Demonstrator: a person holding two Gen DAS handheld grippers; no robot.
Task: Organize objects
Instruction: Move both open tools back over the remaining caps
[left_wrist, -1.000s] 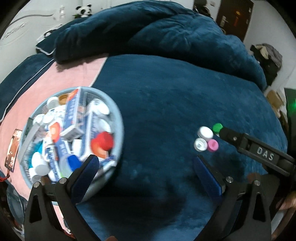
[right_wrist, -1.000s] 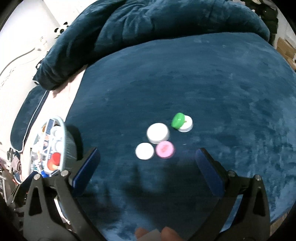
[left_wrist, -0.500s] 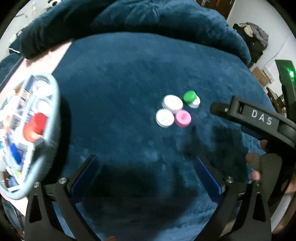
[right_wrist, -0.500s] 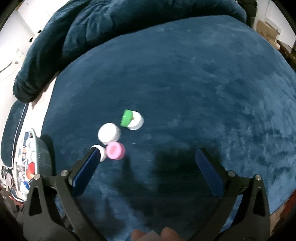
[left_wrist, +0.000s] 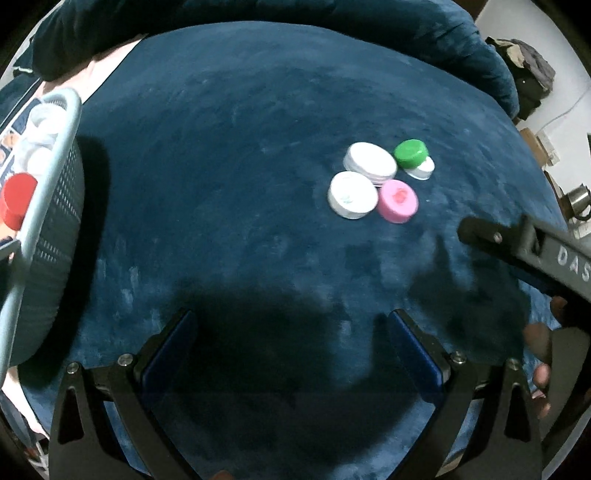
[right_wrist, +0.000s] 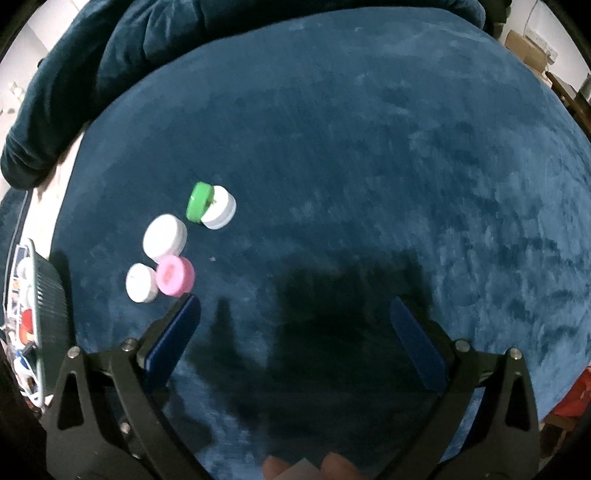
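Here, five bottle caps sit in a tight cluster on a dark blue plush bed (left_wrist: 240, 147), and both tongs hang above it with nothing in them.

In the left wrist view the cluster is right of centre in the frame. A large white cap (left_wrist: 370, 163) touches a second white cap (left_wrist: 352, 194) below it. A pink cap (left_wrist: 398, 201) sits just beside that one. A green cap (left_wrist: 410, 153) leans tilted on a small white cap (left_wrist: 422, 170) at the cluster's upper right.

The left tongs (left_wrist: 293, 354) fill the bottom of the frame, spread wide and empty, well apart from the caps. The right tongs (right_wrist: 293, 332) are also wide and empty; in the right wrist view their left finger (right_wrist: 173, 339) ends just below the pink cap, and contact cannot be judged.

A grey mesh basket (left_wrist: 55, 206) stands at the left edge of the frame, well apart from the cluster. It holds a red cap (left_wrist: 16, 201), white caps and other small items, partly cut off.

As a judgement, sorting is under way but far from finished. Five caps are laid out; much remains in the basket.
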